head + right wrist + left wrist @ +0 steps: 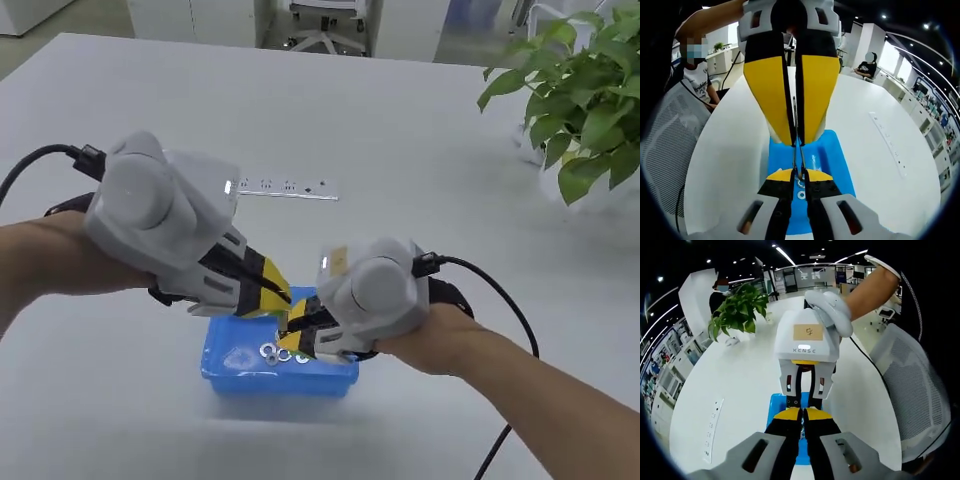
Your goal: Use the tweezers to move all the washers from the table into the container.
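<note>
Nearest me, my left gripper [802, 415] is clenched on the tweezers [795, 115], and my right gripper [800, 176] pinches their lower end, tip to tip above the blue container [225, 375]. Several washers [275, 353] lie inside it, which sits on the white table [400, 130].

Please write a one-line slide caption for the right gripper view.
Left gripper and right gripper both grip the tweezers above washers in the blue container.
</note>
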Motion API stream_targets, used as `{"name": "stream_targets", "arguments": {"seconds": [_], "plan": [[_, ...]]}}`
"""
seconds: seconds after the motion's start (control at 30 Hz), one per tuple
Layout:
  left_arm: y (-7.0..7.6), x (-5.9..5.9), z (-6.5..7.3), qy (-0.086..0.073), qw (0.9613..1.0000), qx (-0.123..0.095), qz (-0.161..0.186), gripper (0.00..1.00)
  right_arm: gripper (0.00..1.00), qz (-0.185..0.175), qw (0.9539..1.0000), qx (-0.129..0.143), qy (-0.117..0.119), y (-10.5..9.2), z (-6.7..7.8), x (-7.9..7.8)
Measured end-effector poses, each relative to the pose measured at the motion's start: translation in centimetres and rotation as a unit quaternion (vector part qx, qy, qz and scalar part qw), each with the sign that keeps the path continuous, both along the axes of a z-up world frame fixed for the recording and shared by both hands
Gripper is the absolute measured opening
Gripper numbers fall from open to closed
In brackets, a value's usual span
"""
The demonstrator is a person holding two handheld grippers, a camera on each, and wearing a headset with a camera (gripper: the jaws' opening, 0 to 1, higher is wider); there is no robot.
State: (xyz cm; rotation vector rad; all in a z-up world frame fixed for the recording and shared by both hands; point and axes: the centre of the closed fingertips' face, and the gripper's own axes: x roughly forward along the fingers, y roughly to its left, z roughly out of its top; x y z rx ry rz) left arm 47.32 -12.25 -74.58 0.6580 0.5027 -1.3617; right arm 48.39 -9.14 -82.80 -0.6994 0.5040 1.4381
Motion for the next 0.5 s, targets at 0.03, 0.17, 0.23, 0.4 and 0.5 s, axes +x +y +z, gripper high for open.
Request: {"name": "stream_targets", "arguments": {"seconds": [0.03, 0.17, 0.23, 0.4, 0.5], "plan": [[0.0, 0.1, -0.2, 0.002, 1.0000, -0.001, 0.001, 0.06, 0.10, 0.000, 1.0000, 0.000, 0.002, 0.0, -0.2, 0.1], [0.0, 0.5, -1.0, 0.007, 1.0000, -0.001, 0.004, 0.06, 0.10, 0.001, 1.0000, -0.002, 0.010, -0.1, -0.9, 0.3], [0.0, 0.7, -1.4, 0.011, 0.9999, -0.001, 0.006, 0.06, 0.10, 0.002, 0.9999, -0.004, 0.013, -0.2, -1.4, 0.5], [-0.1, 1.2, -2.5, 0.020, 0.9998, -0.001, 0.008, 0.06, 0.10, 0.003, 0.9997, -0.010, 0.020, -0.4, -2.5, 0.8], [-0.2, 1.4, -2.9, 0.023, 0.9997, -0.001, 0.010, 0.06, 0.10, 0.003, 0.9996, -0.012, 0.026, -0.5, -2.9, 1.0]]}}
